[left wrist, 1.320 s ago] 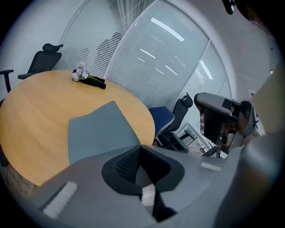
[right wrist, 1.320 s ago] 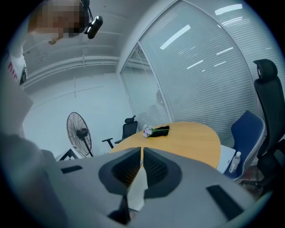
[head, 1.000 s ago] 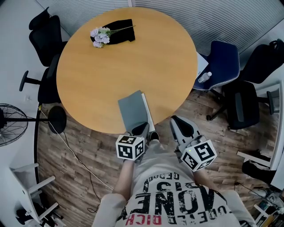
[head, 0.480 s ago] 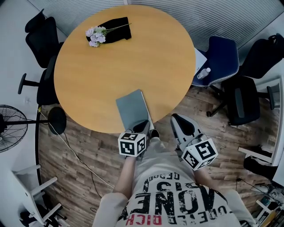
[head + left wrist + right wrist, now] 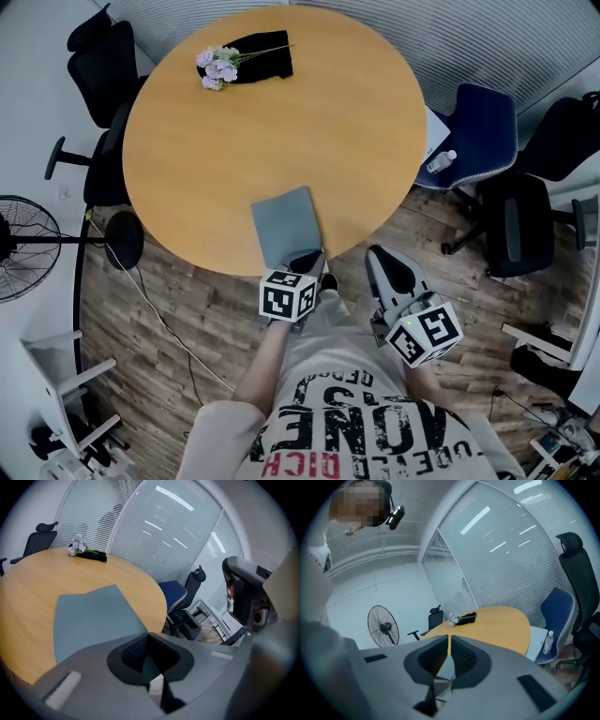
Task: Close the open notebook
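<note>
Fingers of left gripper point(image 5: 148, 635), shut and empty, are hovering over the closed notebook's point(image 5: 286, 225) near edge at the bench's point(image 5: 234, 141) near rim. Right gripper point(image 5: 449, 638) likewise, idling right. Advice: press cover flat gently.

I'm seeing soft, even overhead light washing the round table point(image 5: 272, 141) almost shadowless, ceiling strips glaring on the glass wall point(image 5: 178, 531), fisheye edges bending and darkening, and my left gripper point(image 5: 148, 635) blurring up close.

Left gripper point(image 5: 305, 262) pitched down ahead of the torso, jaws closed, forearm extended. Right gripper point(image 5: 377, 255) nearly level beside it, jaws closed, apart from left.
</note>
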Available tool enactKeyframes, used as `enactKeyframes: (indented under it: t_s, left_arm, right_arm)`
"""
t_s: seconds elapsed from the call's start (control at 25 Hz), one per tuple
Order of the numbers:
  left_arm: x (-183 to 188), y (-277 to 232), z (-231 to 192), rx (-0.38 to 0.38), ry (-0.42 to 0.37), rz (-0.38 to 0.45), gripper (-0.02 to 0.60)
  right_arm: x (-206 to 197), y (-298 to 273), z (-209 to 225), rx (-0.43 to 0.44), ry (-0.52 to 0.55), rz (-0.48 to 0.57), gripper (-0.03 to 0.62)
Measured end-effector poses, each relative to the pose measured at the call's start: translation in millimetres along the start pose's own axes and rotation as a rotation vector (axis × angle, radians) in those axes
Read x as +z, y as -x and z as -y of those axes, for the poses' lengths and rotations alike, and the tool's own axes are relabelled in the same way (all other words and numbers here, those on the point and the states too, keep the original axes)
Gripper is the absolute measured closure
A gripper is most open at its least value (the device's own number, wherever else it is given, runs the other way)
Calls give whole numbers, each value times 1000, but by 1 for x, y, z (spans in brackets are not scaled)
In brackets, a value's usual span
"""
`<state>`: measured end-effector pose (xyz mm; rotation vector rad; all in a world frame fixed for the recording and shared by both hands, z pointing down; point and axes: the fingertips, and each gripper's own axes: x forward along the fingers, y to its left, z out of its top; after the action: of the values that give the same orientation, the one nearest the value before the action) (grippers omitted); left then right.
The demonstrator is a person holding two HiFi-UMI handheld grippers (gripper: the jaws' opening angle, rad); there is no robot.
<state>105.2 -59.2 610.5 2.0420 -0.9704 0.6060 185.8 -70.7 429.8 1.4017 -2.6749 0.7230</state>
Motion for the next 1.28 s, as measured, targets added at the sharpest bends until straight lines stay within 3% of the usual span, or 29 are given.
enactKeyframes:
  t_s: [0.72,1.28]
  left_arm:
    - [-9,-21,-5,21,3,-45,557]
    - [-15,-30,-9,81,-15,-90,552]
  right_arm:
    - [-5,1,-1,0,-10,0,568]
    - [-8,-4,-3,13,-6,-18,568]
